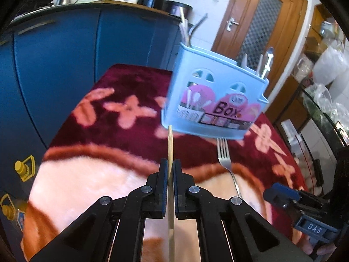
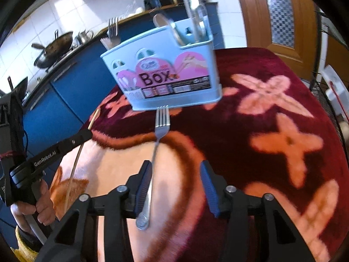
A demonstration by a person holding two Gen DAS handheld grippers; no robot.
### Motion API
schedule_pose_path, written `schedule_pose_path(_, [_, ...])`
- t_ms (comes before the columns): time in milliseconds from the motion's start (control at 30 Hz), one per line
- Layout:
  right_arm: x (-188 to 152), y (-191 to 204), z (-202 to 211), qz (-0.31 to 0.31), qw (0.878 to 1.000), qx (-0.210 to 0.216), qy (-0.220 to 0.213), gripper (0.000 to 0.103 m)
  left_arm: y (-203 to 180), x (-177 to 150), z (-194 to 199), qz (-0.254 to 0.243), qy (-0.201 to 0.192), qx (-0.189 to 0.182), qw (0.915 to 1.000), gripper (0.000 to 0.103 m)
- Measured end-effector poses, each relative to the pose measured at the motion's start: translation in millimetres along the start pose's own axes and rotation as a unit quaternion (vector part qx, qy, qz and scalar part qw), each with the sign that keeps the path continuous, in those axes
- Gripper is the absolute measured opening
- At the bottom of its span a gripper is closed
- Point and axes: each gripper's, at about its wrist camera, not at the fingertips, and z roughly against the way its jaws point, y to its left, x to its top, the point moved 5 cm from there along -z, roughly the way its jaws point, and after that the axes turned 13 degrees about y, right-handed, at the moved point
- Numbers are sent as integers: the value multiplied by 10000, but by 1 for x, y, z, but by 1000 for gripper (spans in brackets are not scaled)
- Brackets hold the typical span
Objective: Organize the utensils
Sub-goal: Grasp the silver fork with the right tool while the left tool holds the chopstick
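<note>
Left wrist view: my left hand-held gripper pinches a wooden chopstick, its tip reaching toward the blue utensil box on the blanket-covered worktop. My right hand-held gripper stands spread around the handle of a fork, whose tines lie just before the box.

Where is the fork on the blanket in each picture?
Left wrist view: the fork lies right of centre on the blanket, tines toward the blue utensil box.
Right wrist view: the fork lies at centre, handle between the open right tongs.
Shared landmark: the blue utensil box.
</note>
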Motion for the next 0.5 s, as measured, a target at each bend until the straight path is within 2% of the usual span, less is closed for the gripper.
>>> schedule_pose_path(267, [15, 24, -27, 339, 9984, -67, 450, 23, 16, 2, -6, 207, 3, -102, 9997, 4])
schedule_pose_path(367, [20, 27, -40, 345, 9970, -50, 690, 17, 19, 2, -8, 236, 31, -127, 9996, 4])
schedule_pose_path(500, [29, 29, -48, 318, 9958, -109, 853, 16, 22, 3, -12, 237, 57, -146, 9996, 4])
